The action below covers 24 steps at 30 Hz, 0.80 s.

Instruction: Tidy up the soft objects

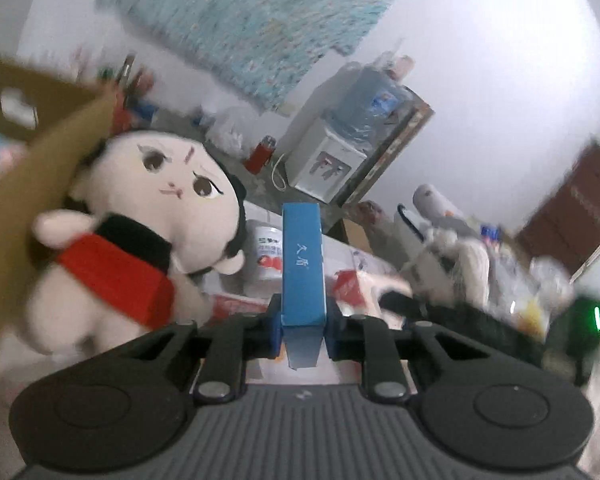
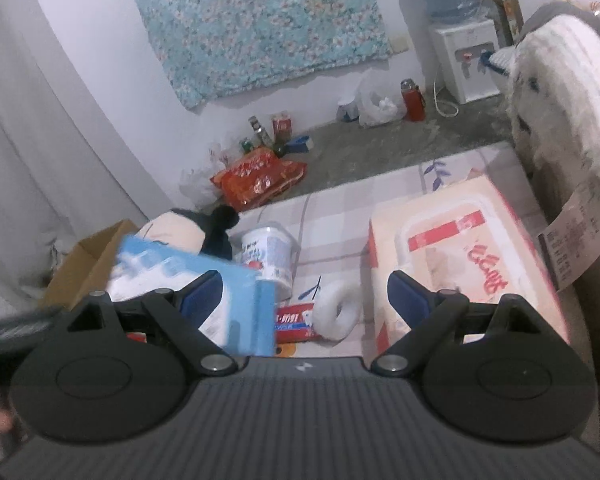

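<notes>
Plush doll [image 1: 140, 232] stands upright at your left against the cardboard box [image 1: 28, 184], long axis vertical, face turned toward the camera; cream body, black hair, red-and-black wrap. Your left gripper [image 1: 303, 336] is clamped on a blue carton [image 1: 302, 268] held edge-on. Only the right wrist view shows your right gripper [image 2: 305, 300] spread wide, empty, over the checked mat [image 2: 340, 216].

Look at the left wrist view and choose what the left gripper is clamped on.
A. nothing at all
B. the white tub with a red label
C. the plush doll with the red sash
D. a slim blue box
D: the left gripper has its blue pads pressed against both sides of the slim blue box, while the plush doll sits apart to its left.
</notes>
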Tool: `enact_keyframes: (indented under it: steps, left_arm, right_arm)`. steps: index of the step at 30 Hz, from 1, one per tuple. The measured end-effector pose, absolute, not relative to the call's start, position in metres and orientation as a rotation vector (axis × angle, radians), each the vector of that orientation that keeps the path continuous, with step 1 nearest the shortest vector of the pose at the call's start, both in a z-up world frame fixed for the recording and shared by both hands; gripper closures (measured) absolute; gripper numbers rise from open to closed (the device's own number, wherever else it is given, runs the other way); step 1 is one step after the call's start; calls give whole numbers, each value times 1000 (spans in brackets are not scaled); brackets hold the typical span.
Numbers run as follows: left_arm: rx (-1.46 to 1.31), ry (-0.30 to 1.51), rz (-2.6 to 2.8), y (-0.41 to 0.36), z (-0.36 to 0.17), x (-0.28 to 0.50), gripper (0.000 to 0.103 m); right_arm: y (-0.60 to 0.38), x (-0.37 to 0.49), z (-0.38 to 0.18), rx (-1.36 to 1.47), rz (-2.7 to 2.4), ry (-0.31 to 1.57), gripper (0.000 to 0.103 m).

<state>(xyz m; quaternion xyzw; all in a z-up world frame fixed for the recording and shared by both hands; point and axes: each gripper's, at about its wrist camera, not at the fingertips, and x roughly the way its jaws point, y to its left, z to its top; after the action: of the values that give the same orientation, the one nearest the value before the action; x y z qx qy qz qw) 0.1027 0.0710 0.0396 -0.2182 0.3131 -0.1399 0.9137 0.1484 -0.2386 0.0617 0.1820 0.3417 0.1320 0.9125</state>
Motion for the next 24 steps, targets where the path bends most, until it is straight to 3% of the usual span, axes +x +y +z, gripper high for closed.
enact_keyframes:
  steps: [5,10,21,24]
  left_arm:
    - [30,581,-255,43,52,49,82]
    - [538,579,-297,7,25,9,79]
    - [372,660,-490,13,-13,2,25]
    - [340,663,-509,19,-18,-2,24]
  right_arm:
    - [-226,148,61,362,297,719,13]
    - [-217,151,59,356,308,743,13]
    - [-195,177,39,332,264,819,13]
    - [-190,180,37,305,230,816,13]
